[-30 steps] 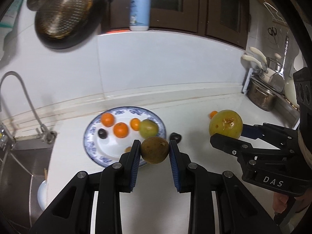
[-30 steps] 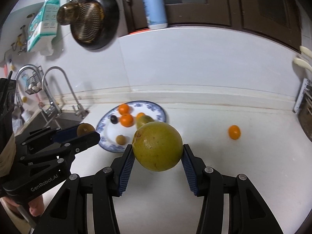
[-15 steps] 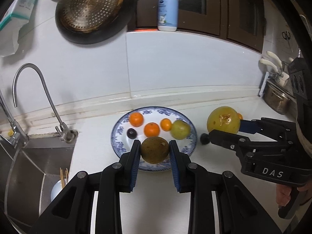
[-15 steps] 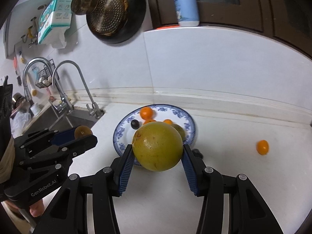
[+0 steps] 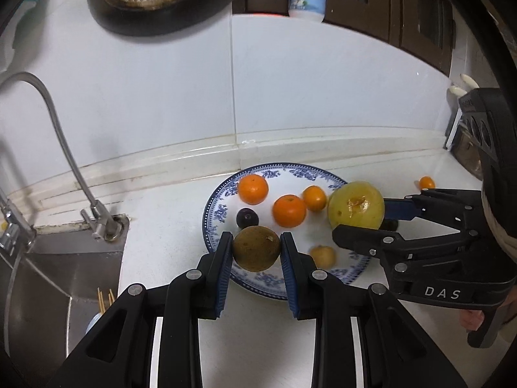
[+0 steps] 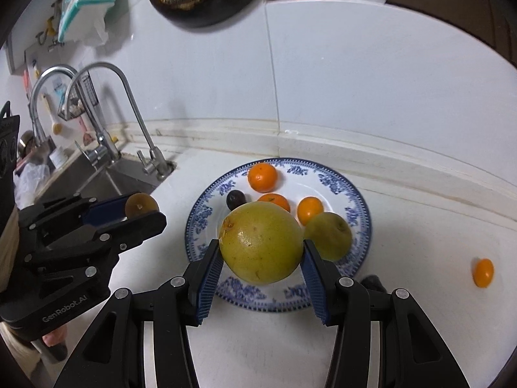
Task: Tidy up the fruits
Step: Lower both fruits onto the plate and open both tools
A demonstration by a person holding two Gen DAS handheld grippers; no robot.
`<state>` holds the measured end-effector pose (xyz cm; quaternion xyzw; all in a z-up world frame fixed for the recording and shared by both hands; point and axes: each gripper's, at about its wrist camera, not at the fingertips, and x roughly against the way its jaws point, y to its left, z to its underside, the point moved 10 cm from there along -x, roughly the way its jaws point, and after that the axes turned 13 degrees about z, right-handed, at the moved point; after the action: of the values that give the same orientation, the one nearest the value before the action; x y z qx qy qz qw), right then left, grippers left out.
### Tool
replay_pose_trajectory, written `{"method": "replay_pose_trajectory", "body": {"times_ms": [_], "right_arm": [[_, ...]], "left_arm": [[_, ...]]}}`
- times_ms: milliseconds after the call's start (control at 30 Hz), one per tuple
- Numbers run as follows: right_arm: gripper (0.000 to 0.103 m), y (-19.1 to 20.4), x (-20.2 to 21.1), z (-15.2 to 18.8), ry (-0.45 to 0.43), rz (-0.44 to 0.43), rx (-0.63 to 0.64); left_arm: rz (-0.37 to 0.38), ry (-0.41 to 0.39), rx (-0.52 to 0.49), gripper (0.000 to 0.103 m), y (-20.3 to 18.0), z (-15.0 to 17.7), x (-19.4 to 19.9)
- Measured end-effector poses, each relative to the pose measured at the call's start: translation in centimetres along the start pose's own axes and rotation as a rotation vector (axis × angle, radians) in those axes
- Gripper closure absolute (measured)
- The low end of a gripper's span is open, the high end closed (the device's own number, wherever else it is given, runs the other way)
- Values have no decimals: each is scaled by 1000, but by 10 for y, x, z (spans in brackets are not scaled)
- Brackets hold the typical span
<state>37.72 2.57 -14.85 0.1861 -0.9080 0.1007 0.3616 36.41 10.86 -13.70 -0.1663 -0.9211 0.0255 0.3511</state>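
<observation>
Carrying two fruits toward the blue-patterned plate [image 5: 216, 200] at once. Left claw [image 5: 257, 249] clamping a small brown fruit [image 5: 256, 248] between its blue pads, hanging just over the plate's near rim. Right claw [image 6: 262, 252] gripping a large yellow-green fruit [image 6: 261, 242] at a wider spread, hovering over the plate's near half.

Judging the task as well along but unfinished: lying on the plate already, three oranges, among them the far one [image 6: 262, 177], plus a dark plum [image 5: 247, 218], a green fruit [image 6: 328, 236] and a small yellowish fruit [image 5: 322, 256]. Remaining: setting down both held fruits, then collecting a stray small orange [image 6: 483, 272] sitting on the counter [image 6: 420, 242] well apart to the right, and a dark fruit [image 6: 373, 283] lying just beside the plate rim.

Differing between views: showing the green fruit only in the right wrist view, the yellow-green fruit hiding it from the left camera; showing the small yellowish fruit only in the left wrist view. Revealing a second faucet [image 6: 48, 103] and a hanging tissue pack [image 6: 87, 0] in the right view alone.
</observation>
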Motion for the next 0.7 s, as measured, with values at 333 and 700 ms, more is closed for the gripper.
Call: {"method": "replay_pose_trajectory", "body": {"times_ms": [333, 700], "right_arm": [[53, 8, -40, 1, 40, -1, 39], [52, -2, -44, -5, 28, 23, 34]], "left_arm": [[41, 84, -19, 74, 19, 8, -46], [36, 103, -31, 60, 22, 8, -56]]}}
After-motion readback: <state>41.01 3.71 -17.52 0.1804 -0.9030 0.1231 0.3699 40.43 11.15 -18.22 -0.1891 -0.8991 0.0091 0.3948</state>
